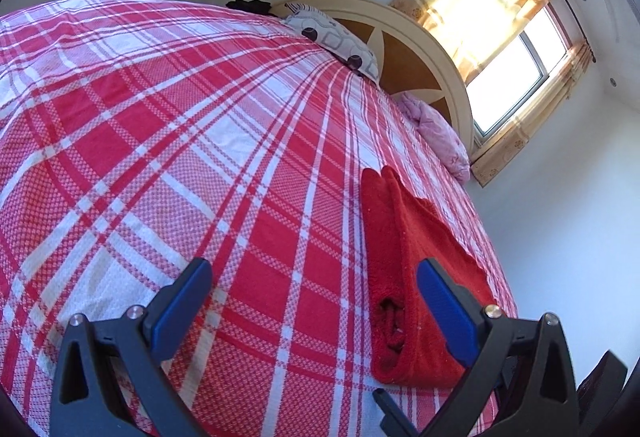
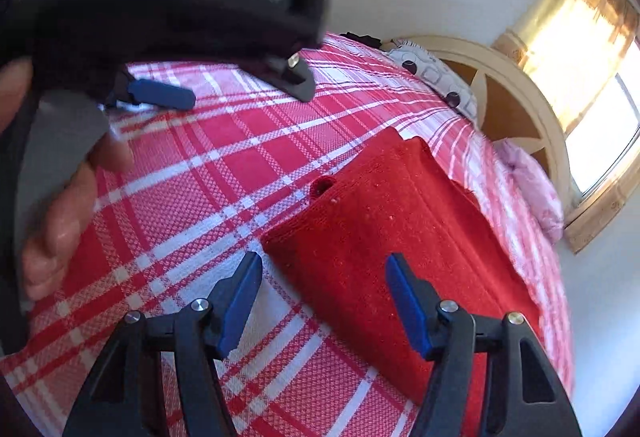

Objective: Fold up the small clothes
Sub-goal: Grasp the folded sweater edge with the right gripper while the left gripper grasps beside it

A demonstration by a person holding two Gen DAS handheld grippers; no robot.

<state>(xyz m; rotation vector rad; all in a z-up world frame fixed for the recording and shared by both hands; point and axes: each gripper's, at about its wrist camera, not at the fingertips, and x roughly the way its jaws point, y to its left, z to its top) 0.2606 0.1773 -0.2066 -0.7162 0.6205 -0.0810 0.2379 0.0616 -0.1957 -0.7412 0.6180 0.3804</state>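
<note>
Left wrist view: left gripper [image 1: 314, 281] hovers over the bed [image 1: 160, 117], jaws wide apart, holding nothing.
Garment from left fingers: red garment [image 1: 404, 245], already folded into a narrow bundle, lies just inside the right-hand finger [image 1: 444, 301], which overlaps its edge; whether they touch cannot be told.
Right wrist view: right gripper [image 2: 324, 301] is about half open, nothing between its pads.
Garment from right fingers: red garment [image 2: 384, 221] lies just ahead, its near corner reaching into the gap toward the right-hand finger [image 2: 408, 305].
Long axis: runs away from both grippers toward the headboard [image 1: 424, 65].
Nearer hand: judged the right, centred over the near end.
Other hand: left gripper [image 2: 168, 93] and the person's hand [image 2: 60, 221] show at far left, off the garment.
Progress: fold looks nearly finished.
</note>
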